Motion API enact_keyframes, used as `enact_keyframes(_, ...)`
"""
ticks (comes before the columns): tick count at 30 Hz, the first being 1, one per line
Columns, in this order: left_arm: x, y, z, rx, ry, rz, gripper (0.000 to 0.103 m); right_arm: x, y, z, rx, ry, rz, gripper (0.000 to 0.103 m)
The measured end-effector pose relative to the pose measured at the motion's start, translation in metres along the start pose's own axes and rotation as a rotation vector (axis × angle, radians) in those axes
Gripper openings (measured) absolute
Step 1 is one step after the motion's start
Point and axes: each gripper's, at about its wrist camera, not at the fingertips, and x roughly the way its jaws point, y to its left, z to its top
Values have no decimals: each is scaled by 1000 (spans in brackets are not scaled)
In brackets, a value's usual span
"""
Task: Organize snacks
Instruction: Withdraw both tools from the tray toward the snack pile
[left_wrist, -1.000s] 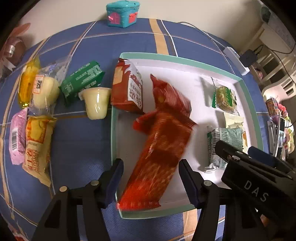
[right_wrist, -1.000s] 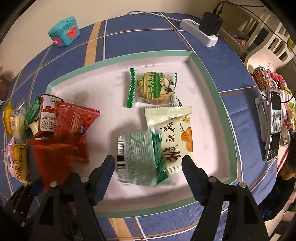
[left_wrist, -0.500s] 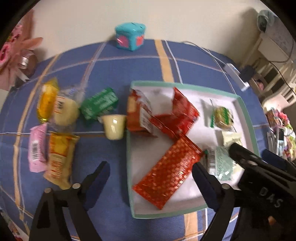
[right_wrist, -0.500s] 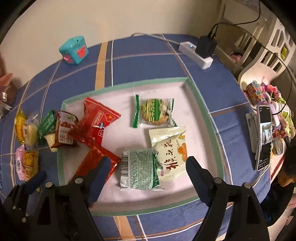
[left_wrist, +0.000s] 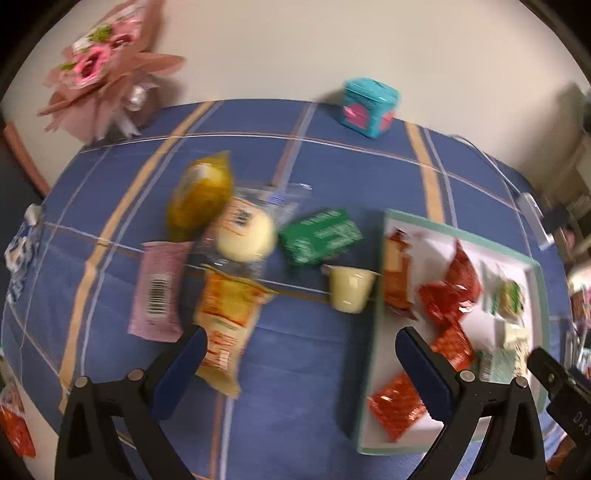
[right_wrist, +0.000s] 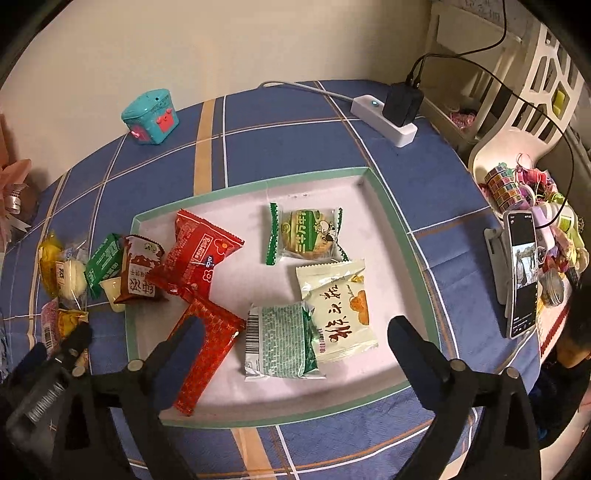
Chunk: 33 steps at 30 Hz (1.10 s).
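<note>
A white tray with a green rim (right_wrist: 388, 206) holds a long red packet (right_wrist: 207, 347), a red square packet (right_wrist: 199, 251), a green-patterned packet (right_wrist: 280, 339), a cream packet (right_wrist: 340, 306) and a green cookie packet (right_wrist: 306, 232). A brown packet (right_wrist: 140, 269) leans on its left rim. Left of the tray (left_wrist: 537, 280) lie a pudding cup (left_wrist: 351, 288), green box (left_wrist: 321, 236), round bun (left_wrist: 245, 232), yellow packet (left_wrist: 199, 195), pink packet (left_wrist: 159, 291) and orange packet (left_wrist: 229, 317). My left gripper (left_wrist: 299, 350) is open and empty above the cloth. My right gripper (right_wrist: 295, 343) is open and empty above the tray's front.
A teal toy box (right_wrist: 151, 116) stands at the table's back. A power strip with a charger (right_wrist: 388, 114) lies back right. A phone on a stand (right_wrist: 521, 280) and clutter sit at the right. A pink bouquet (left_wrist: 99, 70) is back left.
My left gripper let go of the long red packet in the tray, rose and swung left toward the loose snacks. My right gripper lifted back from the green-patterned packet.
</note>
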Motion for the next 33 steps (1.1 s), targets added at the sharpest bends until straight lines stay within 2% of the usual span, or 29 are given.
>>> enact_keyframes(9, -10, 61, 7, -89, -48, 86, 103, 6, 22, -4, -26, 23, 16, 101)
enact_keyframes(16, -10, 112, 9, -139, -13, 165, 103, 8, 62, -11, -84, 36, 62, 101)
enact_keyframes(23, -12, 157, 8, -227, 0, 170, 103, 9, 122, -24, -179, 39, 138, 101)
enact_keyframes(33, 3, 183, 11, -261, 36, 167, 103, 16, 196, -43, -307, 23, 184, 101)
